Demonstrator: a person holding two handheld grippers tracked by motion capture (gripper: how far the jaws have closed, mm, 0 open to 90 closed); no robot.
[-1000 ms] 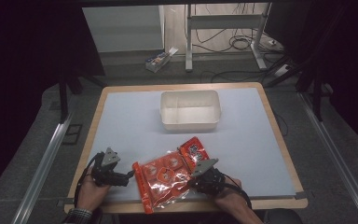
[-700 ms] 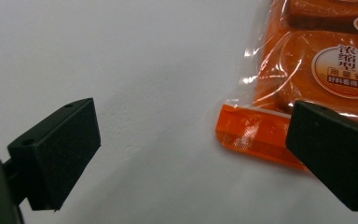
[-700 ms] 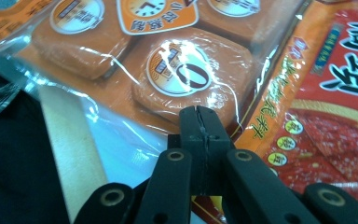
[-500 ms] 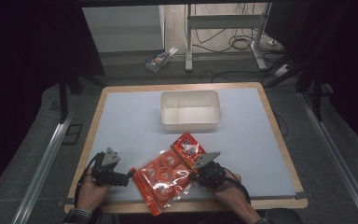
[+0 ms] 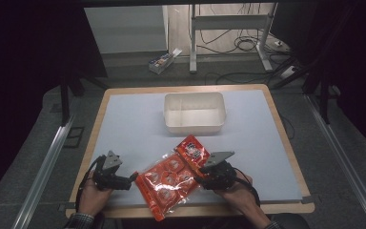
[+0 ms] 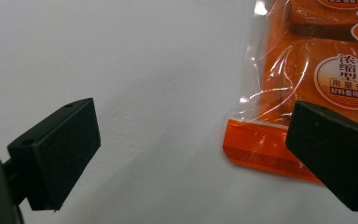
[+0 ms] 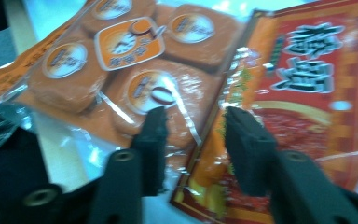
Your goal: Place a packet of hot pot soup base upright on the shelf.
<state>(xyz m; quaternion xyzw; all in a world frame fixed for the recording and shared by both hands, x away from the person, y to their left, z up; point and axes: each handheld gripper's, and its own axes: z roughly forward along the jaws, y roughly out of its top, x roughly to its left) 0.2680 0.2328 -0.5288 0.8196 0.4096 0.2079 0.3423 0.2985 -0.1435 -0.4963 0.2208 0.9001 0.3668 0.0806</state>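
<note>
An orange-red snack packet (image 5: 169, 181) lies flat near the table's front edge, its clear part showing several round orange blocks and its far end printed red. My right gripper (image 5: 199, 177) is at the packet's right edge. In the right gripper view its jaws (image 7: 193, 116) have just been opening and stand apart over the packet (image 7: 182, 79), with the pads off the film. My left gripper (image 5: 131, 179) rests just left of the packet, wide open (image 6: 193, 126). The packet's orange corner (image 6: 265, 149) lies beside its right jaw, not touching.
A white rectangular tub (image 5: 194, 125) stands empty at the middle of the table, beyond the packet. The pale mat (image 5: 133, 124) has a wooden rim all round. Beyond the table are a floor with cables and a small box (image 5: 162, 61).
The right gripper's jaws have parted and let go of the packet, which has slid a little toward the front left and settled flat. The left gripper has stayed put.
</note>
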